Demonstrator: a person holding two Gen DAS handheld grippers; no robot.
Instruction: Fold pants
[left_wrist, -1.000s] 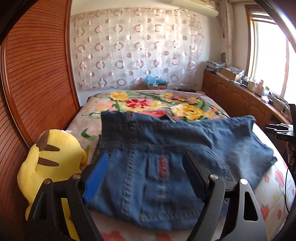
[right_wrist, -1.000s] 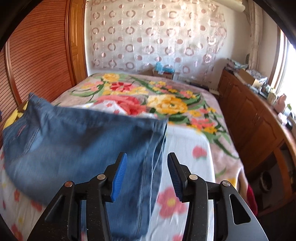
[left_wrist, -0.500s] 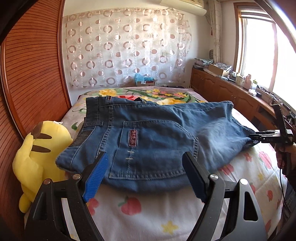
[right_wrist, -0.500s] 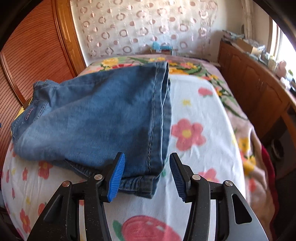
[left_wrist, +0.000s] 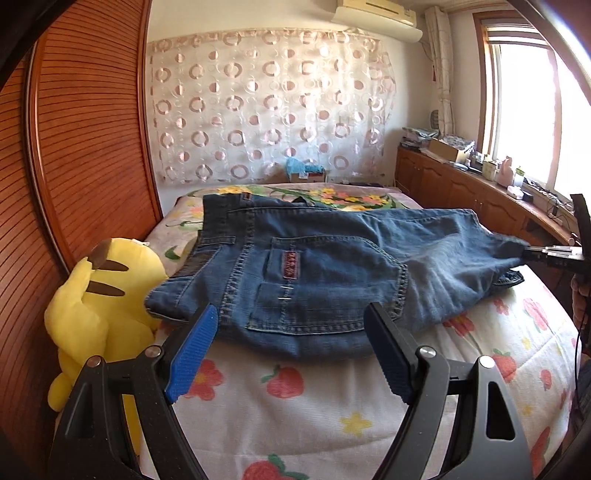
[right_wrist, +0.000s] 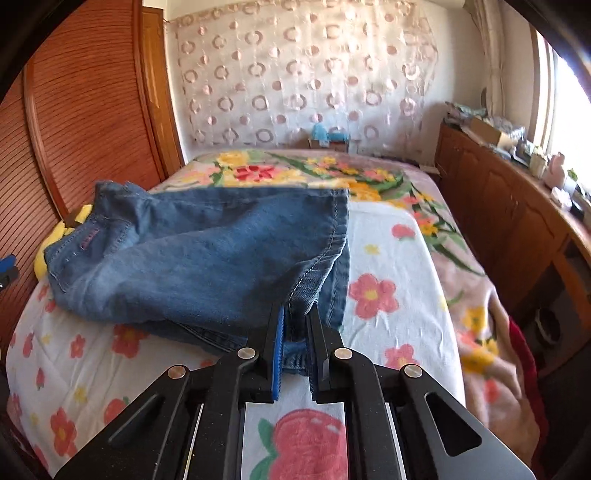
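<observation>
Blue denim pants (left_wrist: 314, 266) lie folded across the flowered bed, waistband and back pocket toward my left gripper, leg hems to the right. My left gripper (left_wrist: 291, 332) is open and empty, its jaws wide apart just short of the pants' near edge. My right gripper (right_wrist: 297, 321) is shut on the hem edge of the pants (right_wrist: 207, 251) and lifts that corner slightly. It also shows in the left wrist view (left_wrist: 546, 254) at the right, pinching the hem end.
A yellow plush toy (left_wrist: 96, 299) sits against the wooden wall at the bed's left edge, touching the waistband. The bed cover (left_wrist: 295, 406) has flower prints. Wooden cabinets (right_wrist: 517, 229) with clutter run along the right under the window.
My right gripper closed on the pants' hem edge, having been open around it. My left gripper drew back from the pants and stays open.
</observation>
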